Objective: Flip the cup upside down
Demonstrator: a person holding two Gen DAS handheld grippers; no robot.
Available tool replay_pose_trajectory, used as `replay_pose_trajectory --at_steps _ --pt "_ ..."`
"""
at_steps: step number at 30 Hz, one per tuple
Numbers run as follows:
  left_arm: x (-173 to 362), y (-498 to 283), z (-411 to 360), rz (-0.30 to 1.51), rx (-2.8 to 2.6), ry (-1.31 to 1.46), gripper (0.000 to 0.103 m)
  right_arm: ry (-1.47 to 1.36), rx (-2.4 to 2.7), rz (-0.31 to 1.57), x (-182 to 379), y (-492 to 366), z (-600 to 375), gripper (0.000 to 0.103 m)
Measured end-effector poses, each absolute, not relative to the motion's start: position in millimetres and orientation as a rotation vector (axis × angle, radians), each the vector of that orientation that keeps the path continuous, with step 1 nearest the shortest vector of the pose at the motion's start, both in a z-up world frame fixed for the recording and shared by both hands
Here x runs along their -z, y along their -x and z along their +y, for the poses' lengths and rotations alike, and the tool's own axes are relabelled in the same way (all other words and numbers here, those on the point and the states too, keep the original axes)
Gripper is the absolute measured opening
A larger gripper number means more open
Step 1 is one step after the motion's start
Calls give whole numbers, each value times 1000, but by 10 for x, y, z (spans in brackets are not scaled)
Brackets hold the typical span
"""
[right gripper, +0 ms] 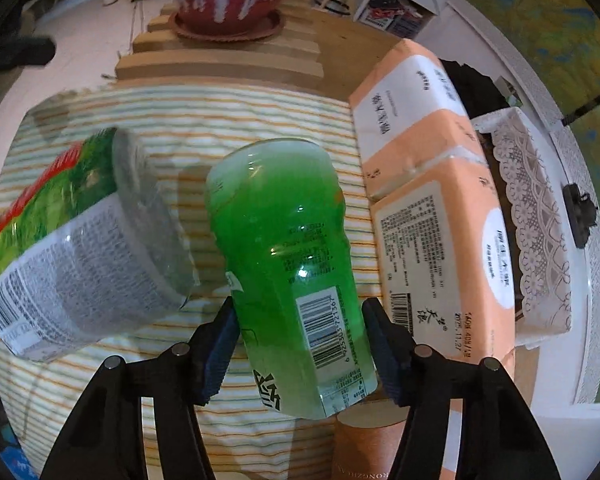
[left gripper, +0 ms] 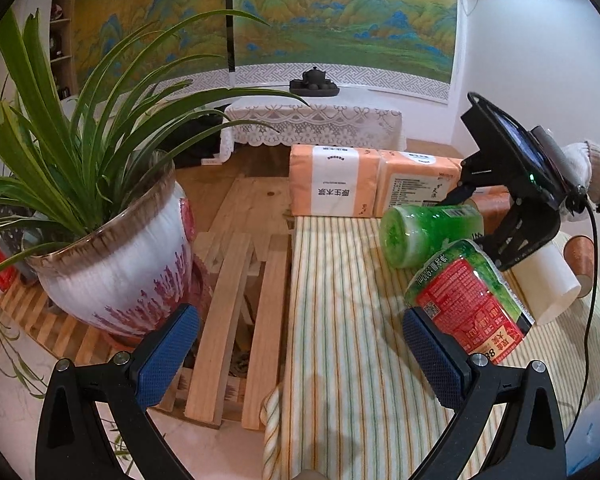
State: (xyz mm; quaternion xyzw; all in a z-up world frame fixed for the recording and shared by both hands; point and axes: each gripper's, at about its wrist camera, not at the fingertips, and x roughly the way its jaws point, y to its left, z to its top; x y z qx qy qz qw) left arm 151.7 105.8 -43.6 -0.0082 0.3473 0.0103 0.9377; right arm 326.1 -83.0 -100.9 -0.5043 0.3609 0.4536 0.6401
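Striped cloth (left gripper: 340, 320): covers the work surface; everything below lies on or over it.

Tissue packs (right gripper: 428, 184): two peach soft packs at the cloth's far edge; Chinese print, a barcode, and a date that seems to begin "2025.11".

Flowerpot (left gripper: 120, 256): white with purple streaks, on wooden slats beside the cloth.

Red-and-green cup (left gripper: 468, 304): label-wrapped, tilted on its side near the green one; "1000" and "88" legible.

Green cup (right gripper: 288, 272): the task's item, translucent plastic, held tilted above the cloth between the other cup and the tissue packs. Likely light, thin-walled and slick (it may flex under a hard squeeze); the mid-body hold, near the barcode beginning "692530", looks sound for turning it over.

Right gripper (right gripper: 300, 344): pads closed against the green cup's sides, carrying it.

Left gripper (left gripper: 300, 356): jaws spread wide, holding nothing, over the cloth's near edge.

Paper cups (left gripper: 548, 284): white and brown, behind the right tool.
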Motion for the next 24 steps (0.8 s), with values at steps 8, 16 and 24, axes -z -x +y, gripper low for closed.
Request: replay_pose_trajectory --at_steps 8,16,24 --pt "331 -1359 1069 683 -21 20 103 1059 -971 753 703 -3196 -856 53" --pt "187 -1121 1007 651 -6 15 103 1003 -932 690 415 -2923 -876 53" --pt "-7 -765 836 619 44 8 103 970 -867 608 -73 -2292 -1150 53"
